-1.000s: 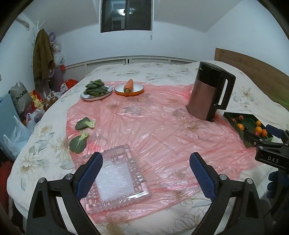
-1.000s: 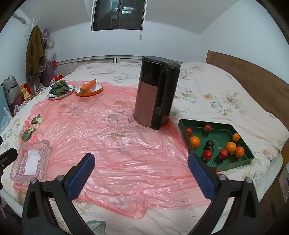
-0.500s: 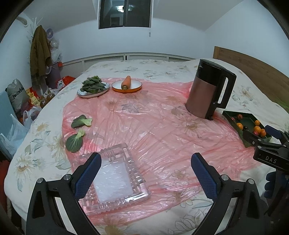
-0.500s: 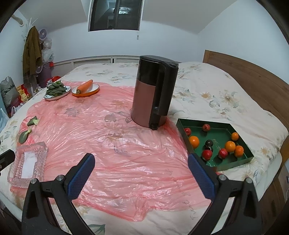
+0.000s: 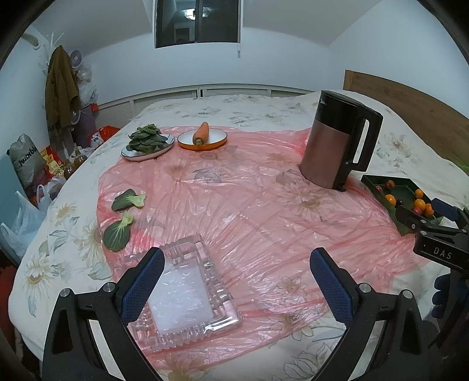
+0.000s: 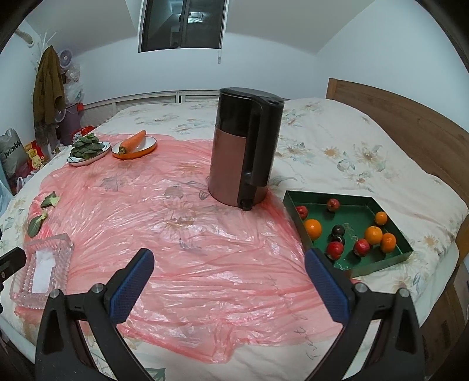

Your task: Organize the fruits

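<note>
I am holding my left gripper [image 5: 234, 281] spread wide, empty, lower centre of frame above the glass dish [image 5: 181, 290]. I am holding my right gripper [image 6: 228, 278] likewise spread, empty, the green tray [image 6: 378, 265] of fruits [image 6: 372, 234] lying at centre right.

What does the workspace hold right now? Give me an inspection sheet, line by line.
Surface: bed with floral sheet, pink plastic film spread over its middle.
Job's things: green tray at the film's right edge, holding oranges and small red and dark fruits; empty glass dish near the left claw.
Clutter: kettle upright on the film; carrot on an orange plate; greens on another plate; two loose leaves at the film's left edge.
Grippers: left claw open, empty; right claw open, empty.
Cables: nothing seen.
Surroundings: window, wooden headboard, hanging coat, bags on the floor at left.
</note>
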`<state>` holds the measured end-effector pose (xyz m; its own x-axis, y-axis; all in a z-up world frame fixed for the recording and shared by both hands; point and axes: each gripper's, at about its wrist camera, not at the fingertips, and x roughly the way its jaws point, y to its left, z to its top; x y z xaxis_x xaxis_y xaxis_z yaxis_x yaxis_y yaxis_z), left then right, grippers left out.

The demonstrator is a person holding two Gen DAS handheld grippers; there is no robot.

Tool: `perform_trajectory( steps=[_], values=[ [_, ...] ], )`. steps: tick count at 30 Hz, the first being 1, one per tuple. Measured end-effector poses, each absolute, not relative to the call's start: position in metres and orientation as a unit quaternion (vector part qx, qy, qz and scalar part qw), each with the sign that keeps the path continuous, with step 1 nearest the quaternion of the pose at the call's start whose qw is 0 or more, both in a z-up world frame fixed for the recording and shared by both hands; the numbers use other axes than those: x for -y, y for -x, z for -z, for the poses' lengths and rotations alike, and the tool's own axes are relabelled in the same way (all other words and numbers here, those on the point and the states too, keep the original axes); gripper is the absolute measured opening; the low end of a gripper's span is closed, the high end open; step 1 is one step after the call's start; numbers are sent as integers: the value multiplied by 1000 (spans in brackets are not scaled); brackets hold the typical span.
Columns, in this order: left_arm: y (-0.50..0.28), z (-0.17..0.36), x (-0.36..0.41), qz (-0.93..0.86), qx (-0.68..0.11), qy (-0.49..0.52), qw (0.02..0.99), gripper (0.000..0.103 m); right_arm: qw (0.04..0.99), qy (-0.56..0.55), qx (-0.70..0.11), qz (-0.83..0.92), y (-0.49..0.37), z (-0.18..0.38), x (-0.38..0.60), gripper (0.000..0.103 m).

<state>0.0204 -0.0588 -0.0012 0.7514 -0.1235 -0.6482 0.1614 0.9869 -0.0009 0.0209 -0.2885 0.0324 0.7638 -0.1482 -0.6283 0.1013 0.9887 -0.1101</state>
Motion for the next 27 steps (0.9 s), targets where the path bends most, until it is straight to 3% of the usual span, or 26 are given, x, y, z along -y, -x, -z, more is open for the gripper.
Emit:
perform_trajectory(
  steps=[27],
  values=[
    [-23,1,54,76,-350,-19,933,98,941,36,-332,64,-25,-33,282,103]
  ],
)
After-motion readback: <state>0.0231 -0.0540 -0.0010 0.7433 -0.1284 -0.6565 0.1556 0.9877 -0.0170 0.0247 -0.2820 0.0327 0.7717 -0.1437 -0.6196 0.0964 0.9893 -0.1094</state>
